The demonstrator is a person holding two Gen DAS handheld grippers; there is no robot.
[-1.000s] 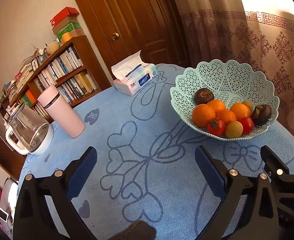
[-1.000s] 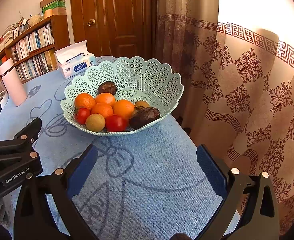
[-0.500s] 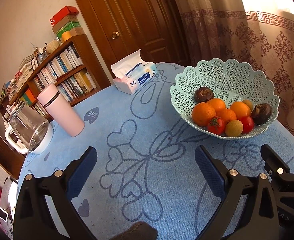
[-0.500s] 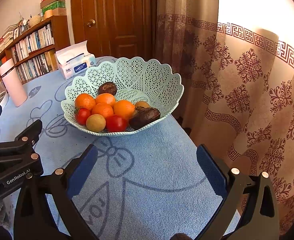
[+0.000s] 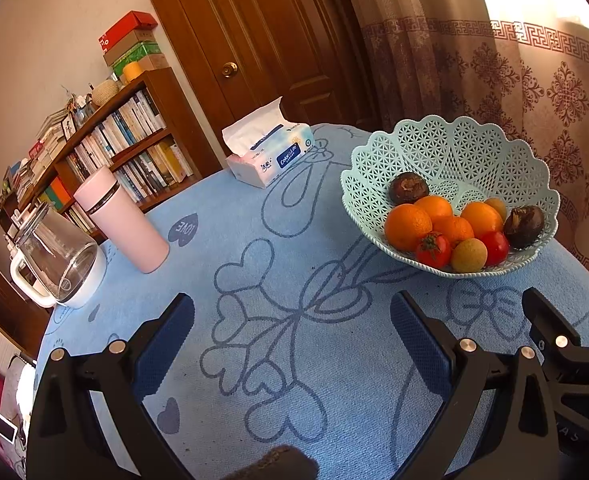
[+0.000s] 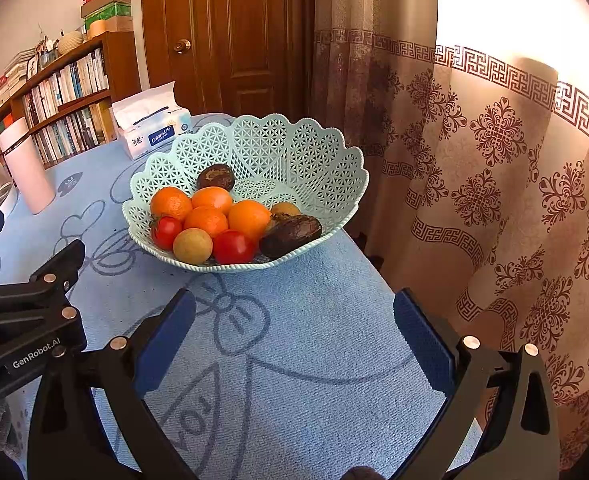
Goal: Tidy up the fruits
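I have both grippers held low over the blue tablecloth (image 5: 254, 216), side by side and close together, and neither one touches any fruit. My left gripper (image 5: 292, 338) has its jaws spread wide with only the heart-and-bow print of the cloth between the blue pads, and nothing is gripped. My right gripper (image 6: 294, 332) is likewise wide apart and empty, aimed toward the pale green lattice basket (image 6: 294, 148), which sits near the curtain-side edge of the table. All the fruit I can see lies inside that basket: four oranges (image 6: 208, 220) clustered in the middle, two red tomatoes (image 6: 232, 246) and a yellowish round fruit (image 6: 192, 245) at the near rim, a dark brown fruit (image 6: 290, 234) on the near right side, another dark one (image 6: 215, 177) farther back, and a small tan fruit (image 6: 284, 209) half hidden behind the oranges. Through the left camera, a tissue box (image 5: 270, 152), a pink tumbler (image 5: 122, 220) and a glass kettle (image 5: 56, 258) stand well apart from the basket.
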